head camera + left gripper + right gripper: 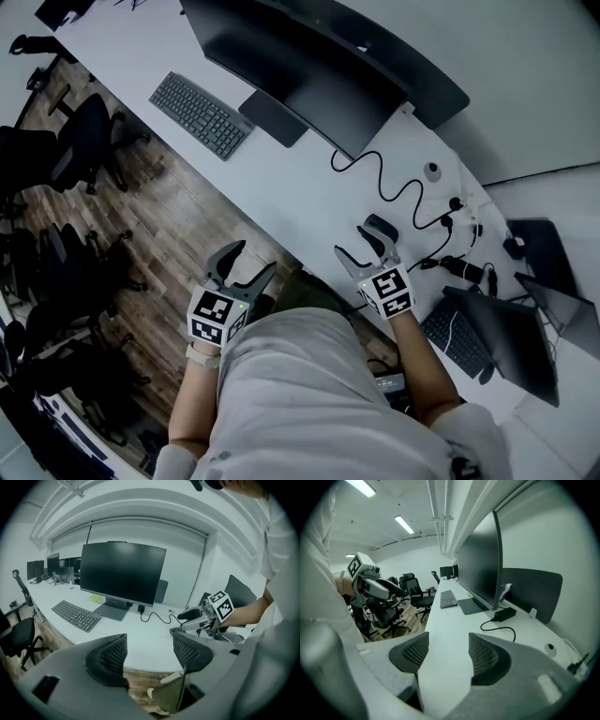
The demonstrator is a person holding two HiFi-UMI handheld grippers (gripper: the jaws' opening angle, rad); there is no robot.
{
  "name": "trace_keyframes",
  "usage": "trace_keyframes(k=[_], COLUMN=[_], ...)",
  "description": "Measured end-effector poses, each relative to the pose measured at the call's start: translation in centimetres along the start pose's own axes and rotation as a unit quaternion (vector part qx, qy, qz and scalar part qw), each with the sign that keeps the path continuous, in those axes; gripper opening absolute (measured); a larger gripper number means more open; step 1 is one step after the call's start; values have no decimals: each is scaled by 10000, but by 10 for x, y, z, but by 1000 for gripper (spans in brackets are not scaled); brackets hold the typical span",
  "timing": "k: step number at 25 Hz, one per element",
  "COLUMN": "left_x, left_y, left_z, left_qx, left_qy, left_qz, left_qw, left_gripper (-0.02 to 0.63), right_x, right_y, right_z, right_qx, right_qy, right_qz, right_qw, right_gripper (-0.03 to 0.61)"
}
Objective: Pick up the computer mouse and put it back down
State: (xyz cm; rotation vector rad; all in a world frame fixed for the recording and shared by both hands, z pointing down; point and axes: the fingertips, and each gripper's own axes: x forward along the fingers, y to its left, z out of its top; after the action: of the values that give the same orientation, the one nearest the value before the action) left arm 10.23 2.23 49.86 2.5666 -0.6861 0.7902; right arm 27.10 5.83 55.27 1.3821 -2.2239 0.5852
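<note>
Both grippers hover open and empty over the near edge of the white desk. My left gripper hangs past the desk edge above the wood floor; its jaws frame bare desk. My right gripper is over the desk, and only white desktop shows between its pads. A dark rounded shape sits at the right gripper's far jaw; I cannot tell whether it is the mouse or part of the jaw. From the left gripper view, the right gripper stands to the right.
A large dark monitor and a grey keyboard stand further along the desk. A black cable snakes toward plugs at the right. A small round white puck lies near the wall. Office chairs stand on the floor.
</note>
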Motion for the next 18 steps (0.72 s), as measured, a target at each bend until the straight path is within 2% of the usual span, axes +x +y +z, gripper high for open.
trace_keyframes(k=[9,18], left_x=[35,56], left_y=[-20,-39], left_z=[7,7], left_qx=[-42,1], left_qy=[168,341], left_qz=[105,-92], left_qw=[9998,9994], left_gripper=[305,305], right_x=[0,7], right_y=[-56,-93], right_z=[-50,-88], right_qx=[-106,-23], right_qy=[379,799], right_qz=[-143,-379], right_qw=[9991,9961], right_gripper=[262,273])
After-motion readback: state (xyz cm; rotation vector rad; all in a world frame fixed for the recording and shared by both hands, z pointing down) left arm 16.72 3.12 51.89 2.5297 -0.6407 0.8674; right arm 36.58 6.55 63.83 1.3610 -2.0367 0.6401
